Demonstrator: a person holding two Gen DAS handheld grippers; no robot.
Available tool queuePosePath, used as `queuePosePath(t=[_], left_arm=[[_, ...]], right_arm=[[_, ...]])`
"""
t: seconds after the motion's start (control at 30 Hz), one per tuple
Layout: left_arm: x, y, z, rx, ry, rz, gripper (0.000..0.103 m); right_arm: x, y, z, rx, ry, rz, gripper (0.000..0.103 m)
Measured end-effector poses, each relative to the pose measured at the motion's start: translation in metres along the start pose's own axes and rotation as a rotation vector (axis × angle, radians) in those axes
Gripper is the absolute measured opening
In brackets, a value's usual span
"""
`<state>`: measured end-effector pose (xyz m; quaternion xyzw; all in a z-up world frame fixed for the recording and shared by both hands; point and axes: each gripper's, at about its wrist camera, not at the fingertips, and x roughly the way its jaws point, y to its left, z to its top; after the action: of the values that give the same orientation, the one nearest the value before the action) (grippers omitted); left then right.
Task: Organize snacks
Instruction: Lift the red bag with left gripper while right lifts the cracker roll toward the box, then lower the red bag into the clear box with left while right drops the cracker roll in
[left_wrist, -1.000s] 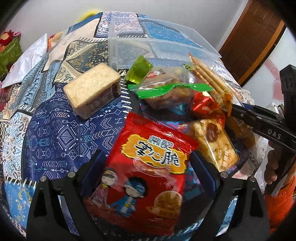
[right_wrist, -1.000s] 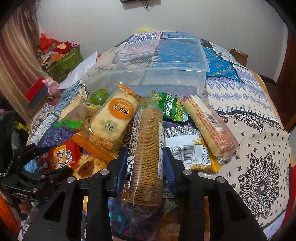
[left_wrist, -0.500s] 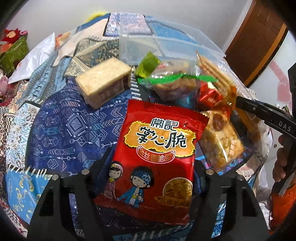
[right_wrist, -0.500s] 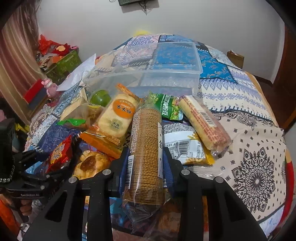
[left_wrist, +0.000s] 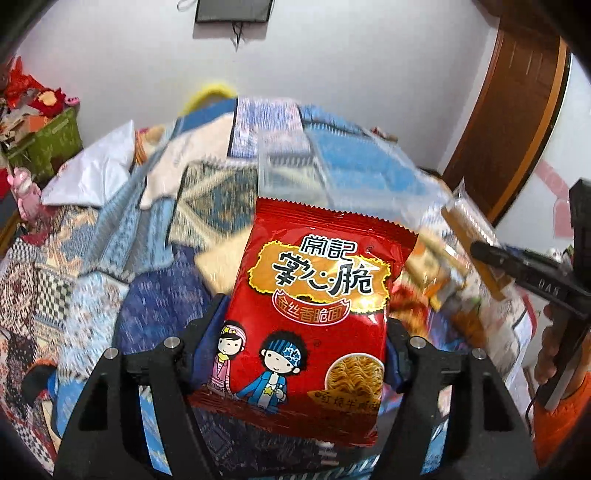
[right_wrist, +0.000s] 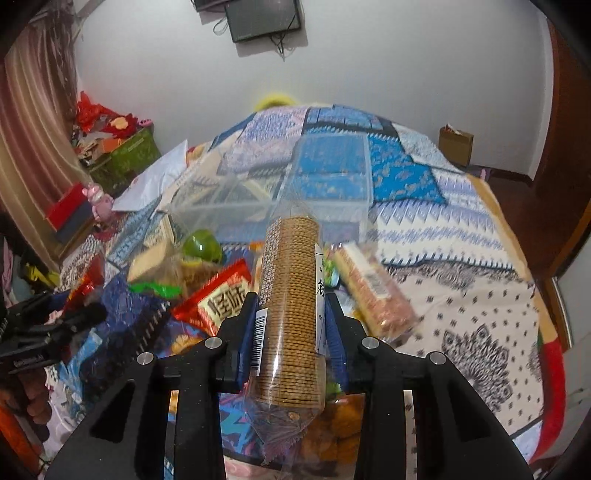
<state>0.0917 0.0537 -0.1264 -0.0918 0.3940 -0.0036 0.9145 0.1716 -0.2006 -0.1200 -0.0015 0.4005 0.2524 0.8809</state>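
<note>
My left gripper (left_wrist: 301, 343) is shut on a red noodle snack bag (left_wrist: 314, 291), which hangs lifted above the bed. My right gripper (right_wrist: 290, 317) is shut on a clear sleeve of round brown crackers (right_wrist: 290, 291), also raised off the pile. Beyond both lies a clear plastic bin (right_wrist: 332, 195), seen blurred in the left wrist view as a bin (left_wrist: 295, 166). Under the right gripper the snack pile shows a red packet (right_wrist: 221, 295), a green cup (right_wrist: 201, 245) and a long biscuit pack (right_wrist: 373, 291).
The patchwork bedspread (right_wrist: 461, 266) spreads to the right. A green crate (right_wrist: 125, 158) and red boxes stand at the left wall. A brown door (left_wrist: 517, 122) is at the right. The other gripper (left_wrist: 532, 277) and a hand show at the left wrist view's right edge.
The left gripper closed on the red bag and raised it; the view tilted up toward the wall. The right gripper lifted the cracker sleeve off the pile, uncovering a red packet below.
</note>
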Motion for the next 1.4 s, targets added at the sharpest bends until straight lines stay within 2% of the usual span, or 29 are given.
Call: queuePosePath(t=[0.3,0.43,0.57,1.07,1.4], left_arm=[[-0.007,-0.008,0.056,0.009,-0.115,-0.008,0.07],[-0.002,-0.011,0.08,0.007,-0.14,-0.026,0.07],[0.011,-0.015,0.101,0.018,-0.156,-0.013,0.07],[0.1,-0.021,0.148,0.016,-0.082,0.017,0.07],[0.164,-0.017,0.156,0.021,0.021,0.063,0.07]], right_arm=[[-0.008,-0.002,0.032,-0.011,-0.073,-0.004,0.032],[-0.006,-0.003,0.047,-0.015,-0.099,-0.003,0.032],[0.0,-0.003,0.064,-0.024,-0.116,0.0,0.031],[0.045,-0.008,0.111,-0.061,-0.097,-0.026,0.032],[0.098,-0.014,0.125,-0.073,0.009,-0.025,0.032]])
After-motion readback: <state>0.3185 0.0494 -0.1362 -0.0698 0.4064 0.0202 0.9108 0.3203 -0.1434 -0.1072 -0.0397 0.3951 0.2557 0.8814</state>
